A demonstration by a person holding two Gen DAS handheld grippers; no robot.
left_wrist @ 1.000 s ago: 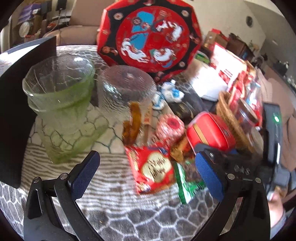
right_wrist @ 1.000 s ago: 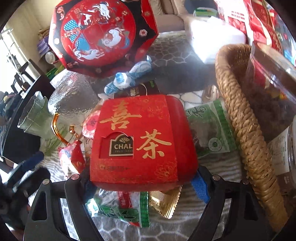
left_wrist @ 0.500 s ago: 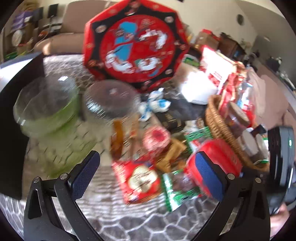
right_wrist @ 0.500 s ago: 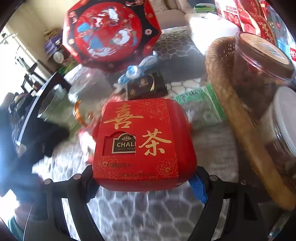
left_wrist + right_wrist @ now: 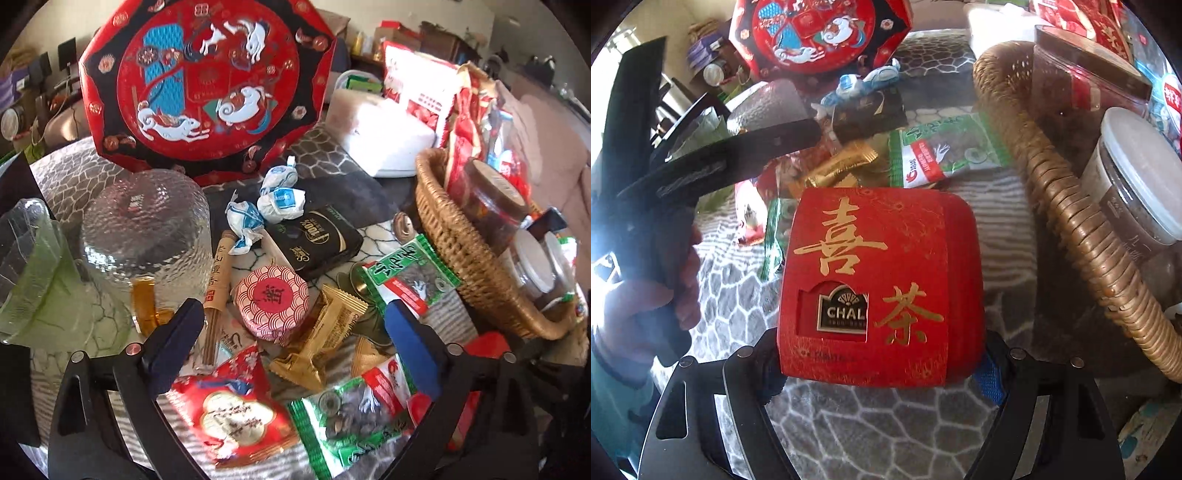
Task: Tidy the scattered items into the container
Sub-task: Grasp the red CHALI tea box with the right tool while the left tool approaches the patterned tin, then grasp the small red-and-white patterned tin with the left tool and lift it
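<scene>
Since a second ago, the right gripper (image 5: 875, 373) has carried the red tea box (image 5: 875, 284) clear of the snack pile, clamped between its fingers, just beside the wicker basket (image 5: 1067, 206). Left of that basket, the left gripper (image 5: 291, 347) hovers spread wide over the gold wrapper (image 5: 325, 332), holding nothing.

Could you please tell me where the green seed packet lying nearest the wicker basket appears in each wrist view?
Left wrist: green seed packet right of centre, just left of the wicker basket.
Right wrist: upper centre, behind the red tea box, beside the basket rim.
Shared landmark: the octagonal red box.
</scene>
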